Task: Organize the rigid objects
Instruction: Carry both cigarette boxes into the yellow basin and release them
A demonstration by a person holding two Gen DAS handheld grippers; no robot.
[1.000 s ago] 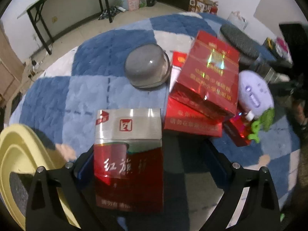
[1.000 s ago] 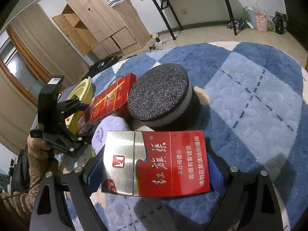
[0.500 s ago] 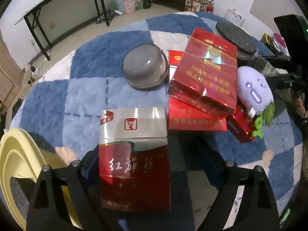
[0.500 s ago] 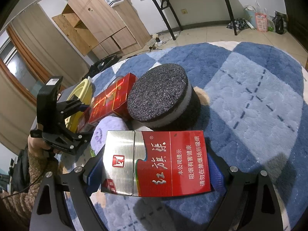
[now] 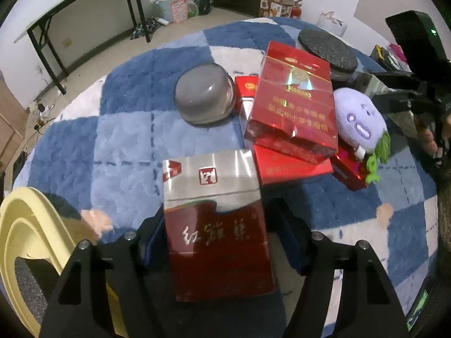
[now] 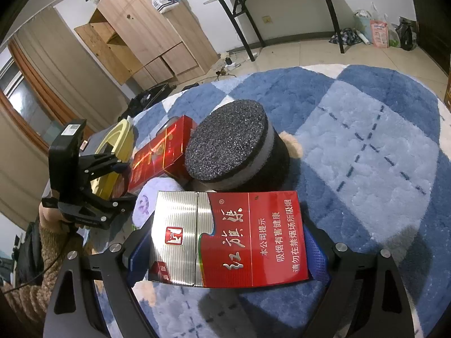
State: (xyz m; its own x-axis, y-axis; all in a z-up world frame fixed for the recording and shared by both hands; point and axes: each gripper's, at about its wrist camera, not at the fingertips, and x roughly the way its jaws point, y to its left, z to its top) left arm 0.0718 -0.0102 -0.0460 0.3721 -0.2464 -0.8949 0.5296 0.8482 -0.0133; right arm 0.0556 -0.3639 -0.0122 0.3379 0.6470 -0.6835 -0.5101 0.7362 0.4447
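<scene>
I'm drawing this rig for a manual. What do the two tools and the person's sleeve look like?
Each tool, left tool and right tool, has black angular fingers with silver screw heads and blue textured pads. In the right wrist view the left tool carries a black block with a white sticker, and a black cable hangs by a brown knitted sleeve.

Blue checked rug (image 5: 124, 146) under grey bowl (image 5: 204, 98), red cartons (image 5: 293, 166), yellow basin (image 5: 31, 225).
</scene>
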